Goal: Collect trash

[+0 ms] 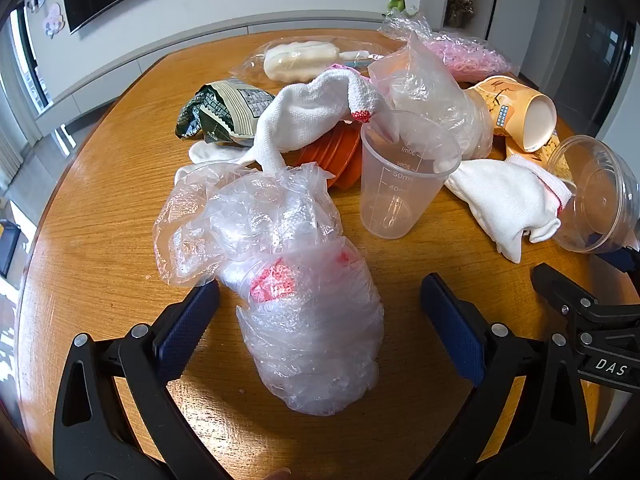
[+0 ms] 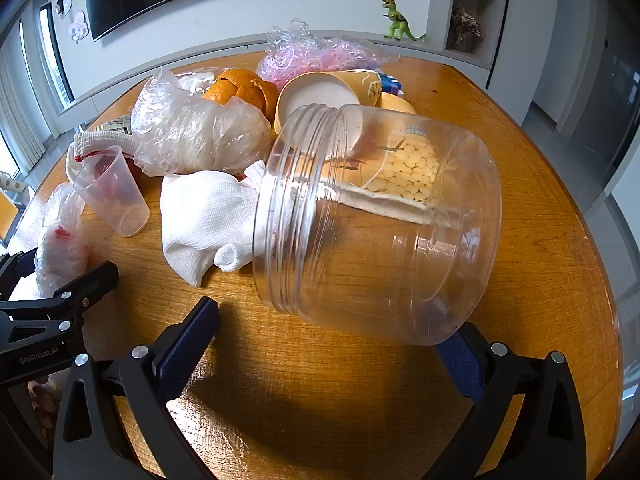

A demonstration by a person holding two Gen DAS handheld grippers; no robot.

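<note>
Left wrist: we have the left gripper spread wide, holding nothing, its pads either side of the crumpled plastic bag on the wood table; risk as we judge it: the thin film slips or only a fold gets pinched, since the bag is soft and lumpy. Right wrist: right gripper also fully open and empty, w/ the clear jar lying on its side between the pads, so closing on the smooth round wall could squirt it out or roll it into the white cloth.
</note>
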